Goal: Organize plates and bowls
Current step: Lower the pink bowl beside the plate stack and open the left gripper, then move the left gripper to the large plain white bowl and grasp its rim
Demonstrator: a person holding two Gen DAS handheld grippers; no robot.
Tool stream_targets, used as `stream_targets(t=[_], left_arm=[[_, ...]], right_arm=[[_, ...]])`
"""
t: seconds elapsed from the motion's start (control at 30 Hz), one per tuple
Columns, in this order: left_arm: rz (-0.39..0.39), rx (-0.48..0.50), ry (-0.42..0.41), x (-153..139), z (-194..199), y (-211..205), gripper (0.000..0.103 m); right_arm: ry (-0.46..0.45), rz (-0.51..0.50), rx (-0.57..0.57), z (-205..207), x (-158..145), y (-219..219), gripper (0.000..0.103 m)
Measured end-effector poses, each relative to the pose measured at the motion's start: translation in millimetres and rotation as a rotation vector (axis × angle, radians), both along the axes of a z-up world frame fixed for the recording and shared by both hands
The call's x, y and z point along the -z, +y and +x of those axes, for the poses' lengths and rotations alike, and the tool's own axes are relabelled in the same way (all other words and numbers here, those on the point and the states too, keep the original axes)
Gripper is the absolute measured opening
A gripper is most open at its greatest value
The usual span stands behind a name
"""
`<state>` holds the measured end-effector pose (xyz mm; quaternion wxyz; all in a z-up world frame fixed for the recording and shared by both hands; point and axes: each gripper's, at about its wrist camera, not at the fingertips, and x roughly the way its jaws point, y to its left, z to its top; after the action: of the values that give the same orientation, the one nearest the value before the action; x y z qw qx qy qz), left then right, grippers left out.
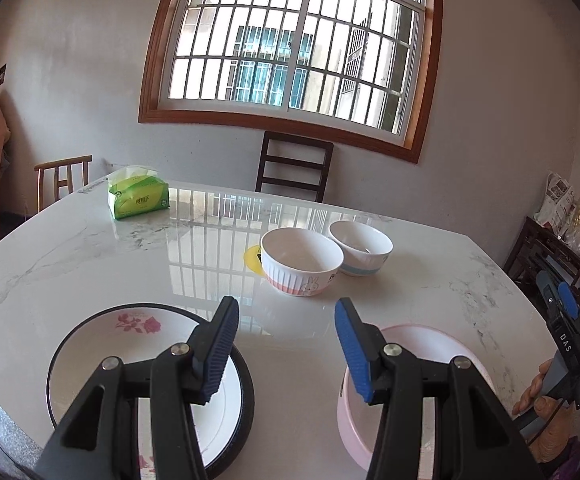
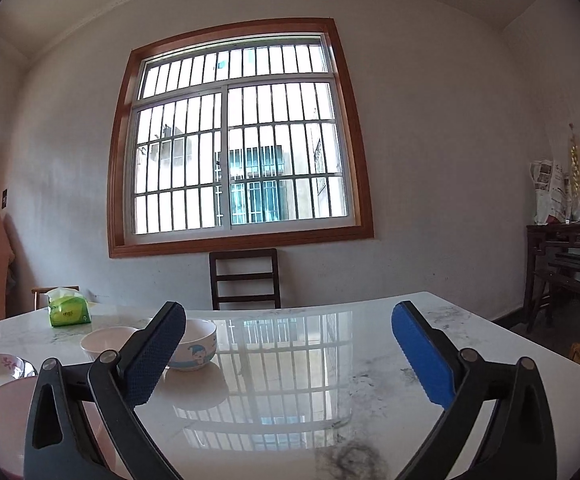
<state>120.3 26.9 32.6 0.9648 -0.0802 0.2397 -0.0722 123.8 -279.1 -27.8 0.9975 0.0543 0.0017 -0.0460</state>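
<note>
The left gripper (image 1: 286, 336) hangs with jaws apart, holding nothing, above the marble table (image 1: 90, 248); below it sit a black-rimmed rose plate (image 1: 102, 344) and a pink plate (image 1: 442, 344). Beyond stand two white bowls — a pink-banded rabbit bowl (image 1: 302, 260) just beside a blue-banded bowl (image 1: 361, 247); the right gripper (image 2: 290, 344) is likewise spread wide and empty.

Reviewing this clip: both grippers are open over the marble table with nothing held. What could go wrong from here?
1. The pink-banded rabbit bowl and the blue-banded white bowl stand very close together; grasping one may knock the other.
2. The black-rimmed rose plate lies flat and low on the glossy white marble table, so the left gripper may slide it rather than grip it.
3. The pale pink plate sits near the table's front edge; a push could send it off.
</note>
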Motion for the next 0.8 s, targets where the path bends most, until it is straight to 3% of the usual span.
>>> stream_targets(t=[0.1, 0.2, 0.27, 0.37, 0.43, 0.53, 0.6, 0.67, 0.7, 0.8], left_arm=[[0.011, -0.015, -0.016, -2, 6, 1, 0.051], [0.032, 0.033, 0.034, -1, 24, 1, 0.051], [0.032, 0.079, 0.085, 0, 38, 2, 0.051], [0.06, 0.084, 0.151, 1, 63, 4, 0.052], [0.063, 0.085, 0.175, 0, 80, 7, 0.062], [0.047, 0.095, 0.231, 2, 108, 10, 0.066], [0.022, 0.115, 0.266, 4, 128, 12, 0.066], [0.003, 0.125, 0.3, 8, 147, 13, 0.066], [-0.007, 0.149, 0.313, 9, 156, 12, 0.066], [-0.039, 0.16, 0.338, 14, 179, 12, 0.066]], right_arm=[[0.091, 0.032, 0.024, 7, 3, 1, 0.103], [0.303, 0.074, -0.031, 34, 16, 2, 0.103], [0.291, 0.088, -0.096, 36, 16, -1, 0.102], [0.386, 0.143, -0.221, 56, 2, -6, 0.103], [0.487, 0.207, -0.368, 79, -13, -5, 0.103], [0.678, 0.259, -0.583, 120, -30, 18, 0.1], [0.761, 0.282, -0.654, 140, -37, 35, 0.098], [0.852, 0.285, -0.688, 162, -39, 53, 0.088], [0.882, 0.276, -0.709, 171, -40, 64, 0.075], [0.979, 0.236, -0.715, 197, -34, 91, 0.051]])
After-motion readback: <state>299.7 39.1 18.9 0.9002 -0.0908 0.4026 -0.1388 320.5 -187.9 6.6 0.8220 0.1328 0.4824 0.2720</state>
